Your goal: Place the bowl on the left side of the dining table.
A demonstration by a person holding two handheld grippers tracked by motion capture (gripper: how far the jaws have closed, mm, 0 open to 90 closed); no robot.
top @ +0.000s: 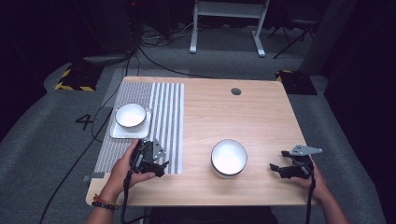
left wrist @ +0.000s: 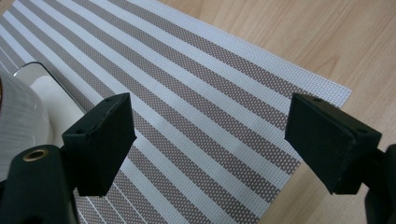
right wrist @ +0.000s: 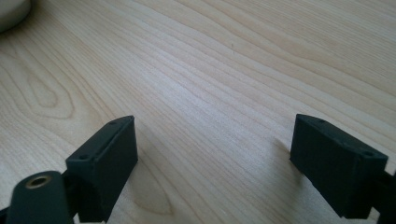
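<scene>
Two black two-jaw grippers, left gripper (top: 150,162) and right gripper (top: 286,169), sit low near the table's front edge, both with jaws spread wide and gripping nothing. One rectangular light-wood table (top: 261,116) carries one woven striped placemat (top: 166,116) along its left edge. Two round white dark-rimmed bowls: one bowl (top: 229,157) on bare wood between the grippers, the other bowl (top: 130,115) on one square white plate (top: 122,132) upon the placemat.

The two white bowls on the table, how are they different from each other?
The bowl on the left sits on a white square plate over the striped placemat; the bowl in the middle rests straight on the bare wooden table. The middle bowl looks wider and lies nearer the person. Both are round, white inside, dark-rimmed, upright and look empty.
</scene>
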